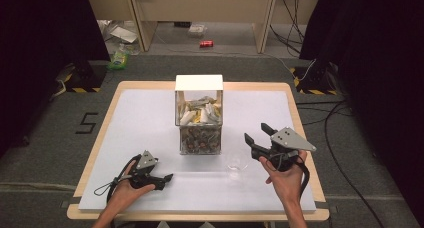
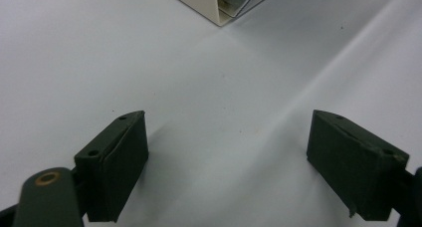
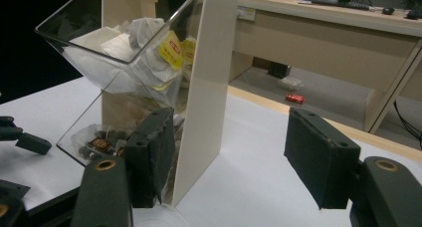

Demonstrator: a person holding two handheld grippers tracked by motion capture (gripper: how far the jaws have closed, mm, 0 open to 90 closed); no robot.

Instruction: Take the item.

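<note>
Cup (image 1: 236, 163): clear plastic, sat upright on white sheet (image 1: 150, 118), just in front of dispenser's right corner, nothing gripping it.
R gripper (image 1: 259, 137): hovered just right of cup, jaws spread, nothing between.
L gripper (image 1: 167, 178): rested low at near-left, well apart from cup, jaws wide, empty.
Dispenser (image 1: 199, 115): two-tier clear box, tea bags up top, dark sachets below, mid-table.

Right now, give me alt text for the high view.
A two-tier clear plastic dispenser box filled with tea bags stands mid-table on a white sheet. A clear plastic cup sits before it, between the open left tongs and open right tongs.
</note>
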